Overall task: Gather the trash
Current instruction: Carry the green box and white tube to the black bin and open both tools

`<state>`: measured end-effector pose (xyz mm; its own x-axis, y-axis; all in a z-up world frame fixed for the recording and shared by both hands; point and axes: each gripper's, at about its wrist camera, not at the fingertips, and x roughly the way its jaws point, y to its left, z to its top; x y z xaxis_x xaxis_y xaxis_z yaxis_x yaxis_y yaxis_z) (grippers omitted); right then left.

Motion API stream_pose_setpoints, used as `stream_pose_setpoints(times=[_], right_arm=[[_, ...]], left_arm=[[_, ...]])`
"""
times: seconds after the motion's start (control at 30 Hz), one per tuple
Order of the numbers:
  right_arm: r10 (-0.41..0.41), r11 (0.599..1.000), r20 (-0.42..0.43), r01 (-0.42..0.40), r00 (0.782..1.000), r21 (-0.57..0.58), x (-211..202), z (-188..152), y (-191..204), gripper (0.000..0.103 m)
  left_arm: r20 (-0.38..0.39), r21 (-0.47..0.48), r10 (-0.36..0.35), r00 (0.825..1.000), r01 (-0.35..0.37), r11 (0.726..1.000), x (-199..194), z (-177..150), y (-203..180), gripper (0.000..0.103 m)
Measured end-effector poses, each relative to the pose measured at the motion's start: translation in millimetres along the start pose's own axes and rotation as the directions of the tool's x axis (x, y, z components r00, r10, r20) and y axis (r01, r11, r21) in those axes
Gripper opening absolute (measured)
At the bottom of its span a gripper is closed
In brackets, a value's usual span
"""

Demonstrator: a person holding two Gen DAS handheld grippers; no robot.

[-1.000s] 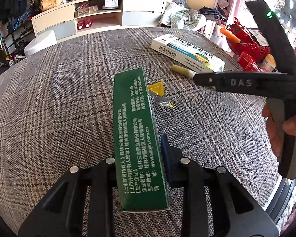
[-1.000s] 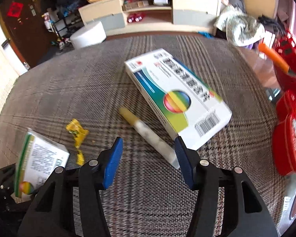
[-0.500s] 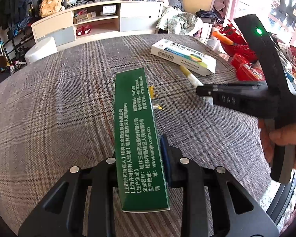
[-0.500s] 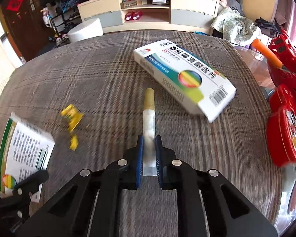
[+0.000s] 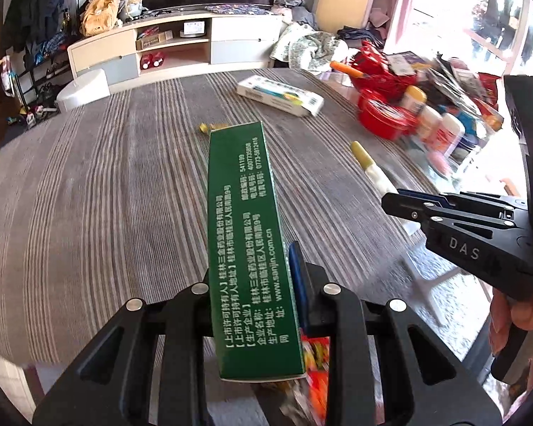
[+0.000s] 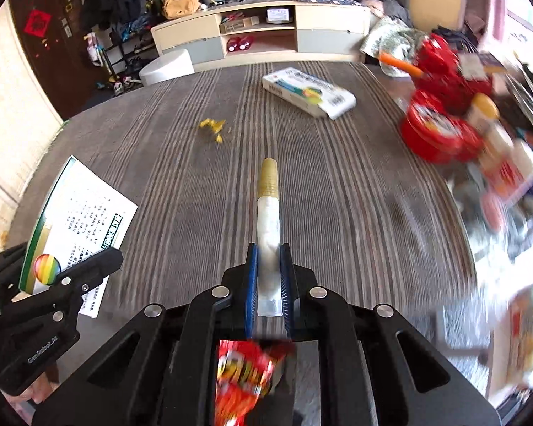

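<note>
Both claws lifted (one green box (image 5: 245,234), one tube (image 6: 268,220)).

Home living room, TV cabinet (image 5: 181,48), clutter

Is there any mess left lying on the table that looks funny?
Yes. A crumpled yellow wrapper lies loose in the middle of the grey striped tablecloth, and a white medicine box with a rainbow spot sits askew near the far edge. Both look like leftovers not yet picked up.
</note>
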<state>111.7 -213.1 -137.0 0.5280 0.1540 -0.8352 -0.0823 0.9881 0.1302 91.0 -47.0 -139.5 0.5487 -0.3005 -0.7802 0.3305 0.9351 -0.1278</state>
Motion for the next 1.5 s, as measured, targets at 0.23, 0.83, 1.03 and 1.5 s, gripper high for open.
stream_pose_setpoints(times=[0.23,0.83,1.03,1.5], right_arm=[[0.035,0.997,-0.049,-0.031,0.998,0.075,-17.2,-70.8,-9.6,0.014],[0.1,0.983,-0.274,-0.051,0.957,0.179,73.5,-189.6,-18.6,0.014],[0.14,0.978,-0.333,-0.077,0.933,0.196,104.5,-205.6,-16.1,0.014],[0.134,0.979,-0.425,-0.053,0.895,0.197,152.2,-218.4,-9.0,0.019]], left_arm=[[-0.03,0.028,-0.017,0.999,0.017,0.999,-20.9,-64.4,-24.3,0.025],[-0.266,0.05,-0.099,0.959,0.116,0.992,62.8,-182.9,-50.3,0.025],[-0.344,0.049,-0.096,0.934,0.119,0.992,101.0,-198.4,-37.5,0.025],[-0.406,0.004,-0.085,0.91,0.095,0.995,137.9,-206.4,-16.7,0.035]])
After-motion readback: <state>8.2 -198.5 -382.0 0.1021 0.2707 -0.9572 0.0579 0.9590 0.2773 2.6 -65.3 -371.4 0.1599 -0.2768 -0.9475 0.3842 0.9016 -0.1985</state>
